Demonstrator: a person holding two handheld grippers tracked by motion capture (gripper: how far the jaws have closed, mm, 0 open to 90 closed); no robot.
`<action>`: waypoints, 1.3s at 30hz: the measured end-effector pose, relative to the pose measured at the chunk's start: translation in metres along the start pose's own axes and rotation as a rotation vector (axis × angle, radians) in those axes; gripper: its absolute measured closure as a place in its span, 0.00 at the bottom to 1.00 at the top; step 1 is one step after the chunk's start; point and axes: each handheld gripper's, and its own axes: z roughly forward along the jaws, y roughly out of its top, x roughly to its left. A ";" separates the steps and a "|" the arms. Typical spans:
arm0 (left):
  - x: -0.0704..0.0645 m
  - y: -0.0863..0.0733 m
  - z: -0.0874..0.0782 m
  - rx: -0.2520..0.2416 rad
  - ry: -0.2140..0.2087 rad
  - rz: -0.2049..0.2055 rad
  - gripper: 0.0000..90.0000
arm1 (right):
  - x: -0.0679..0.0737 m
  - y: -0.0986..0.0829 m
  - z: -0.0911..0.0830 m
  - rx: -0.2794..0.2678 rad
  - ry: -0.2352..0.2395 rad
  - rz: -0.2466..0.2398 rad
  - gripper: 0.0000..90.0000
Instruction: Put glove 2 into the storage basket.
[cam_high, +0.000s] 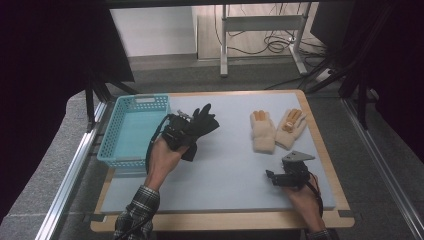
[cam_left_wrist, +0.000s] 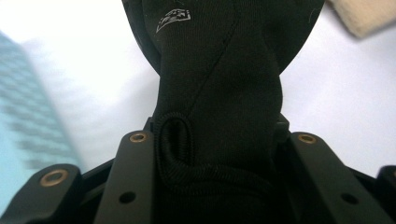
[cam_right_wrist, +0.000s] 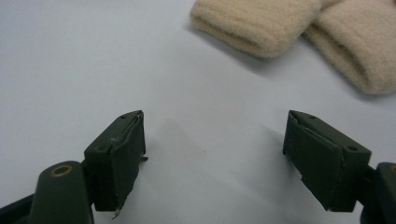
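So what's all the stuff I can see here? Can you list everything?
Black glove: one, black, clamped in the left gripper beside the basket.
Knit gloves: two, cream with orange fingertips, side by side on the table's far right.
Basket: one, light blue, at the table's left edge.
Table: one, pale grey top with wooden rim.
Left gripper: one, black, shut on the black glove.
Right gripper: one, black, jaws wide apart, near the knit gloves.
Hands: two, one holding each gripper; plaid sleeve on the left arm.
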 end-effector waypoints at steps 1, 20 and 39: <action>0.009 0.003 -0.006 -0.007 0.018 -0.012 0.67 | 0.000 0.000 0.000 0.000 0.001 -0.001 0.23; 0.117 -0.014 -0.039 0.010 0.218 -0.213 0.66 | 0.000 0.000 0.000 0.000 0.001 0.001 0.23; 0.193 -0.058 0.021 0.259 0.308 -0.345 0.62 | 0.000 0.000 0.000 -0.001 0.002 0.001 0.23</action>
